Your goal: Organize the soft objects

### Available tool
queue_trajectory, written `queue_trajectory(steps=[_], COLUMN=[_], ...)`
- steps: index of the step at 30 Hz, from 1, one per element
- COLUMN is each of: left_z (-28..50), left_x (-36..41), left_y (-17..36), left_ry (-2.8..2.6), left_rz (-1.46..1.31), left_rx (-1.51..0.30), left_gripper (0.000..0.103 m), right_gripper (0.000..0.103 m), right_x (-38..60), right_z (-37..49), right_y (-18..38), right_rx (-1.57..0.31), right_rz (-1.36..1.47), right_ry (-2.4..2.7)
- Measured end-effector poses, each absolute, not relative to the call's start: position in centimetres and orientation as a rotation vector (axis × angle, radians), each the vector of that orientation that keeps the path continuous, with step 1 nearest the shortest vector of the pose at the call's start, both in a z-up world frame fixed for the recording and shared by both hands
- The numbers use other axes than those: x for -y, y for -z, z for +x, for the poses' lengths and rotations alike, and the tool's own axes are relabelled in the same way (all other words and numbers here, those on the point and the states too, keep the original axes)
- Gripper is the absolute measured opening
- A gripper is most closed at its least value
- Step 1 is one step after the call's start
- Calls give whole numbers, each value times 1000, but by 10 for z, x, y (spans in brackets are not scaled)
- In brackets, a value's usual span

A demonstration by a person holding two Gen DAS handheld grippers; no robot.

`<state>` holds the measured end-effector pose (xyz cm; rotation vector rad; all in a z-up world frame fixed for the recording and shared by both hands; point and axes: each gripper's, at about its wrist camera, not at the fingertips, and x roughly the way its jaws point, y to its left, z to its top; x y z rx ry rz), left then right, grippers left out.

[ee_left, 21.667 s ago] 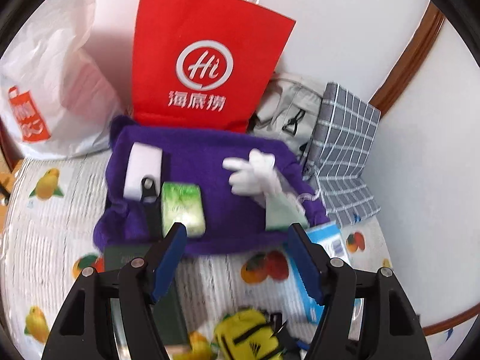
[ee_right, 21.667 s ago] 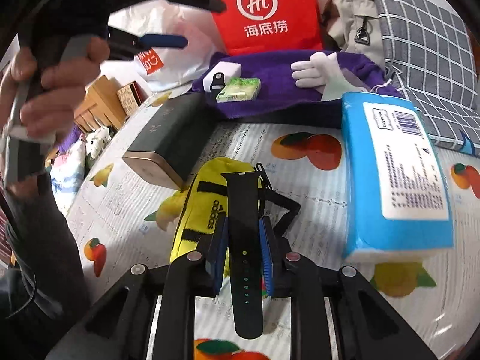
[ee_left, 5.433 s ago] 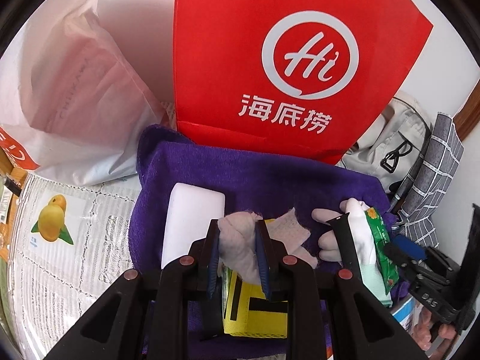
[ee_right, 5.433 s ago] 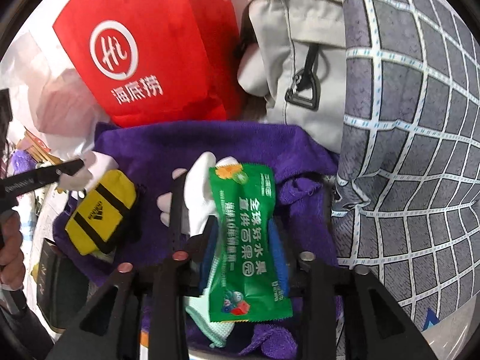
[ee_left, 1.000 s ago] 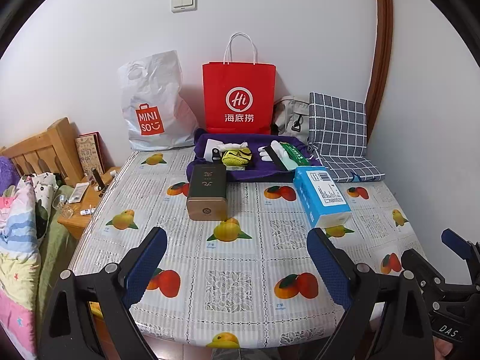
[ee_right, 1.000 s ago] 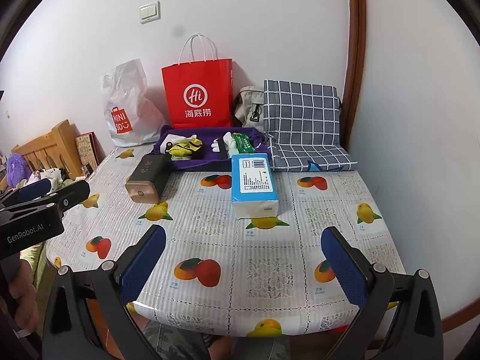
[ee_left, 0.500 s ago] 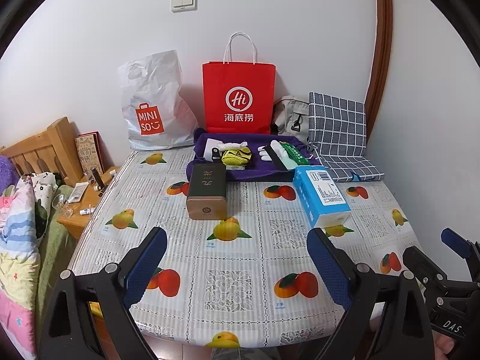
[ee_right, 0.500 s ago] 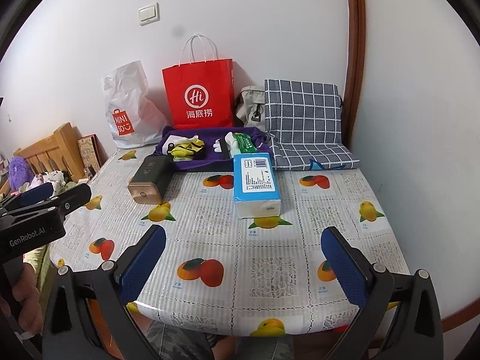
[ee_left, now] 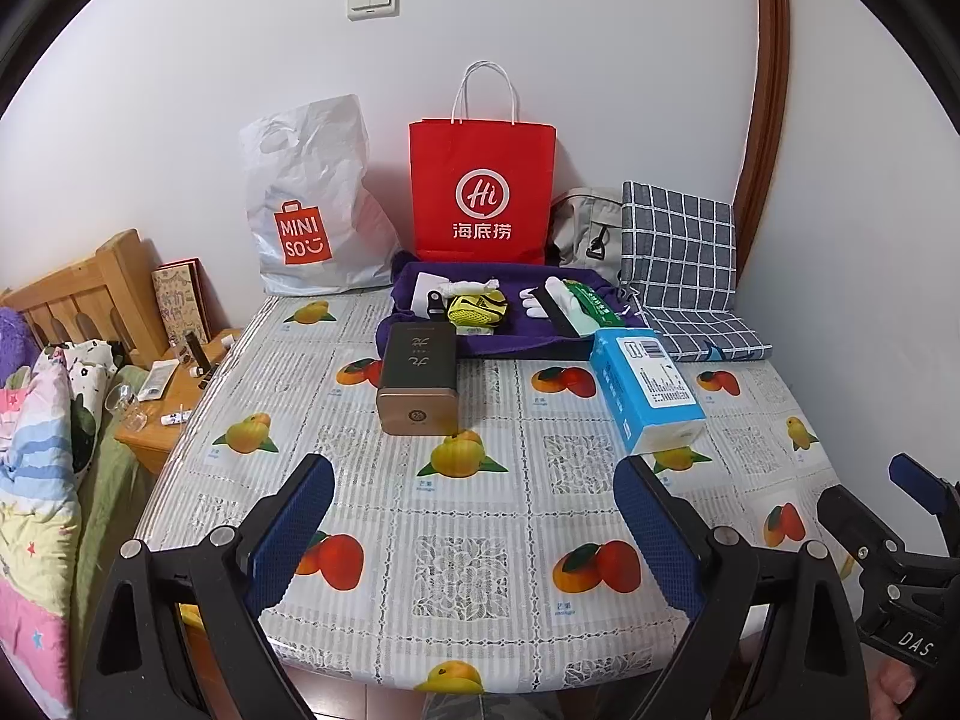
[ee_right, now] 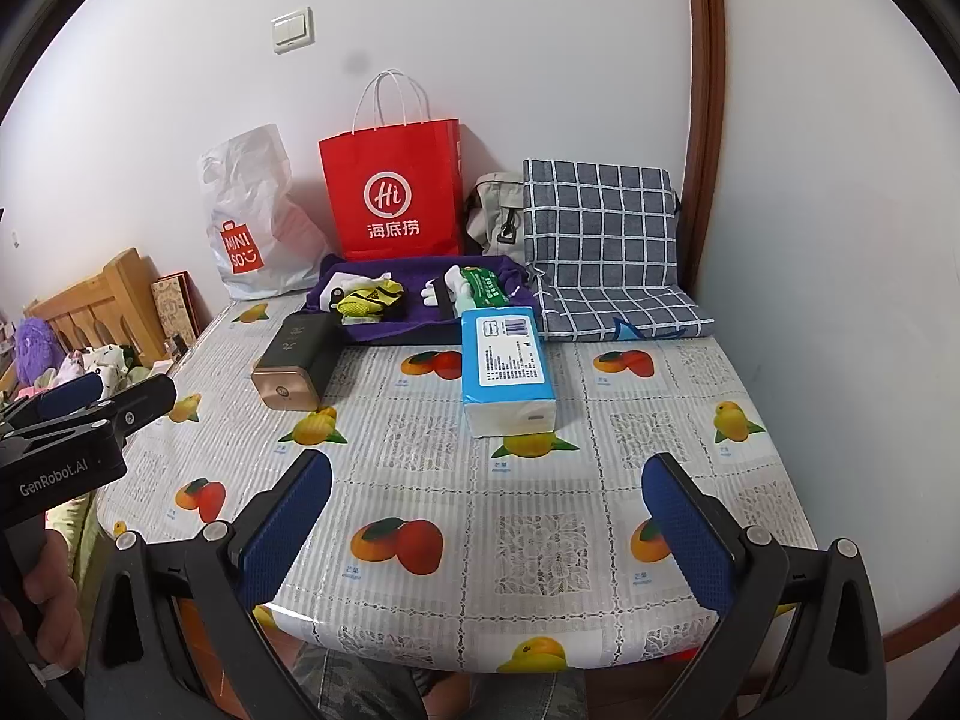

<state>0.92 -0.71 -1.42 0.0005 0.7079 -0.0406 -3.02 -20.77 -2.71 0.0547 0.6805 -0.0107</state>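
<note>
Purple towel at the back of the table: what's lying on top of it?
On the purple towel: a white flat case, a rolled white cloth, a yellow mesh pouch, a white glove, a green packet. Whatever lies under them is hidden.

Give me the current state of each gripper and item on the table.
left gripper: open, empty
right gripper: open, empty
purple towel: spread flat, holding items
yellow pouch: lying on towel
white glove: lying on towel
green packet: lying on towel
tissue pack: flat on tablecloth
dark box: lying on side
red paper bag: upright against wall
</note>
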Motion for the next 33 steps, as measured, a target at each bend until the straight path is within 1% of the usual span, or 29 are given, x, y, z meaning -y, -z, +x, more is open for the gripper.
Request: queue_trajectory(steps=[33], left_z=[13], left_x=[0], left_y=[15], left_ry=[34], left_rz=[1], left_rx=[-716], left_gripper=[95], right_gripper=[102], right_x=[206], right_z=[-33], right_y=[15], right_rx=[-656], right_rz=[54], right_ry=[13])
